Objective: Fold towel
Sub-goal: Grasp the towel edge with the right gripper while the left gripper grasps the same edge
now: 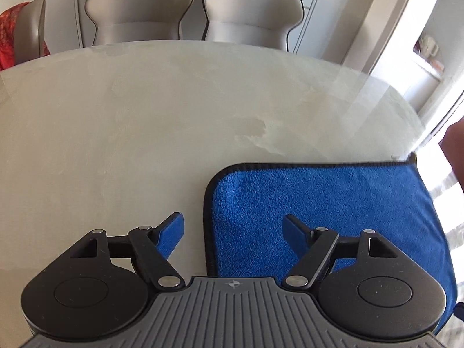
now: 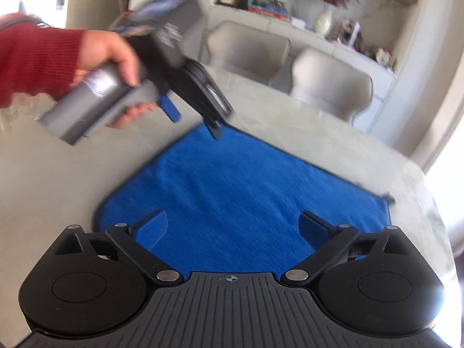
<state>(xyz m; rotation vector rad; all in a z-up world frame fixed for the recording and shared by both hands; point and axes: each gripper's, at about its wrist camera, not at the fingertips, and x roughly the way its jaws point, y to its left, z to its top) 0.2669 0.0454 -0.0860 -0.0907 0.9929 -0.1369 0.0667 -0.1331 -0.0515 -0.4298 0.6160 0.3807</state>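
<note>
A blue towel with a dark hem (image 1: 333, 211) lies flat on the pale table (image 1: 145, 133), at the lower right of the left wrist view. My left gripper (image 1: 233, 223) is open and empty, hovering over the towel's left edge: its right finger is above the cloth, its left finger above bare table. In the right wrist view the towel (image 2: 232, 191) spreads out in front like a diamond. My right gripper (image 2: 233, 219) is open and empty just above its near part. The left gripper (image 2: 192, 120) also shows there, held by a hand above the towel's far corner.
Two beige chairs (image 1: 191, 8) stand behind the table's far edge, and a third with a red cloth (image 1: 11, 34) is at the left. Shelves with a vase and books (image 2: 324, 20) line the back wall. The table's right edge (image 2: 429, 203) runs close to the towel.
</note>
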